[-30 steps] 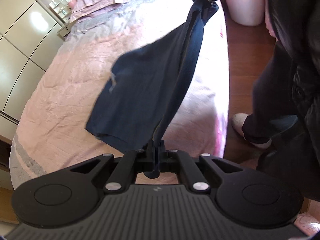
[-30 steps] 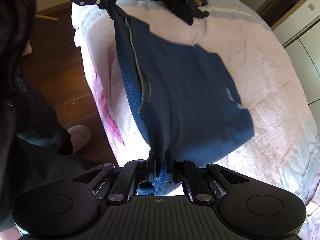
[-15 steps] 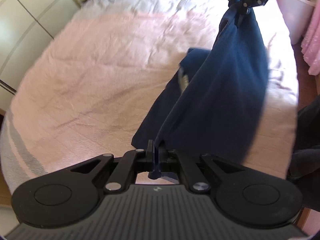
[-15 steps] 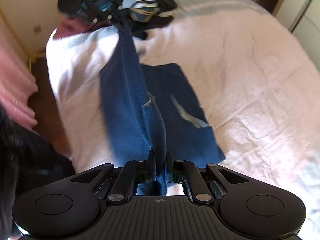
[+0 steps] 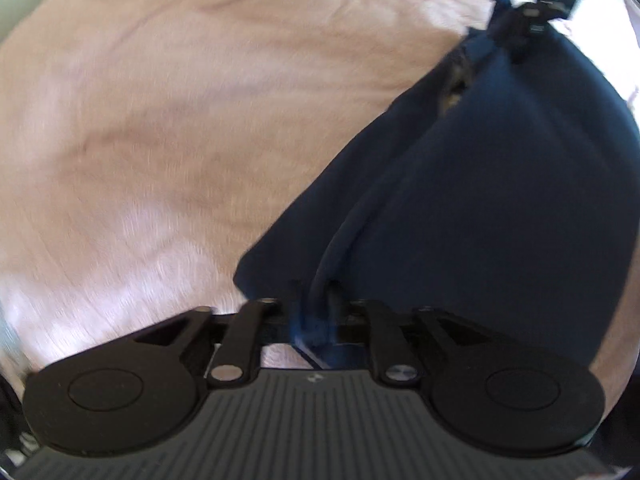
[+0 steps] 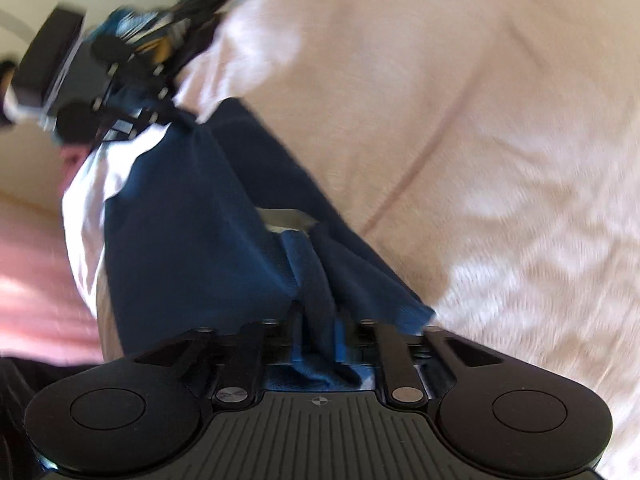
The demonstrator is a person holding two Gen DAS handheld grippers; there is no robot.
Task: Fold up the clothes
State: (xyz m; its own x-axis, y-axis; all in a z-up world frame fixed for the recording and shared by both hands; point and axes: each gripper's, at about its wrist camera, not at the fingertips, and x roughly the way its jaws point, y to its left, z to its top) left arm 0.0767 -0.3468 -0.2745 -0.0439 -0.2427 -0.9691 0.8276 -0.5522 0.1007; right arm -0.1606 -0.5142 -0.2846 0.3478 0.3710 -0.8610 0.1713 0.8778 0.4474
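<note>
A navy blue garment (image 5: 480, 200) lies folded over on the pink bedspread (image 5: 160, 120), stretched between my two grippers. My left gripper (image 5: 314, 292) points steeply down at one corner; its jaws are opening, and a ridge of the cloth still runs loosely between the fingers. In the right wrist view my right gripper (image 6: 320, 312) is low over the other corner of the garment (image 6: 180, 220). Its jaws are also opening, with a bunched fold between them. Each gripper shows at the far end of the other's view, blurred.
The bedspread (image 6: 480, 120) stretches wide to the right of the garment. A heap of other clothes (image 6: 160, 36) lies at the bed's far end. The bed's edge and a pink cloth (image 6: 32, 272) are at the left, with the person's dark clothing (image 6: 16, 380) below.
Both grippers swung across and came down close to the bed, laying the hanging garment over on itself. Both pairs of jaws, tightly shut on the cloth before, now stand apart.
</note>
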